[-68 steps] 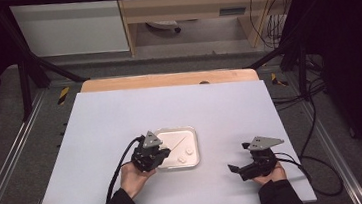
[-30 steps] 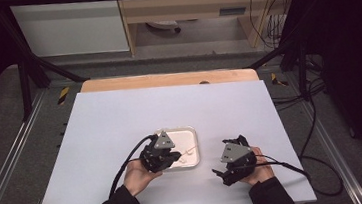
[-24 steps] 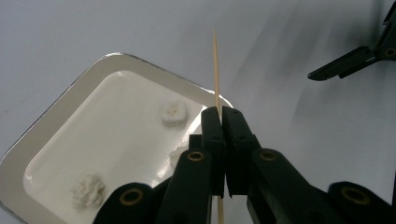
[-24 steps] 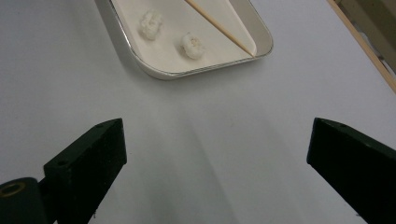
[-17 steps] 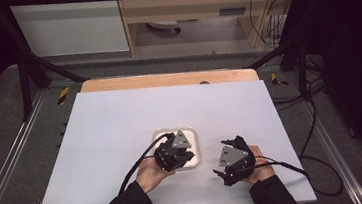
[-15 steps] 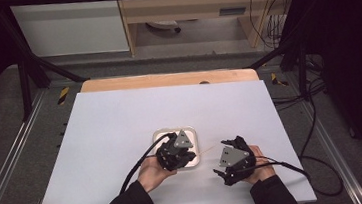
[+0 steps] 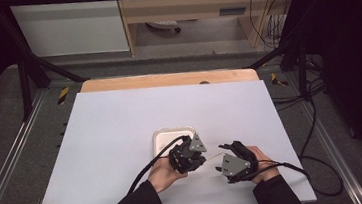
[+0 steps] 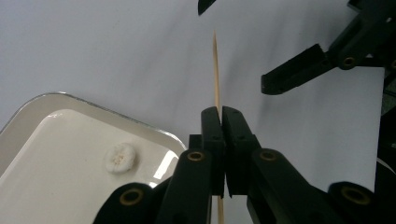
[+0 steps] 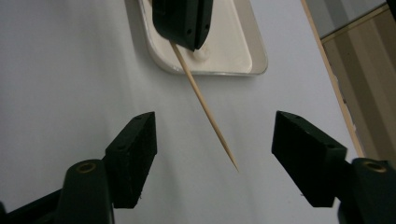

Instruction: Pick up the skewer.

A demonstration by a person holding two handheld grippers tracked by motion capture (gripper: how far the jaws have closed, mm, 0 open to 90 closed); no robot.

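Here the left tool [image 8: 220, 122] is clenched on a thin wooden skewer [image 8: 216, 70], low in the centre of the high view beside the white tray [image 7: 160, 139], its point aimed between the right tool's [image 9: 215, 140] jaws. Those jaws have just been closing, yet they stand apart with nothing touching them. To hand over well, I would centre the skewer between them, close squarely on its shaft, and only then release the left tool.

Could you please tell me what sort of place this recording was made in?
Probably a lab recording bench: a white table framed by metal rails, loose cables on grey carpet, and hand-held grippers, the left gripper clamping a wooden skewer.
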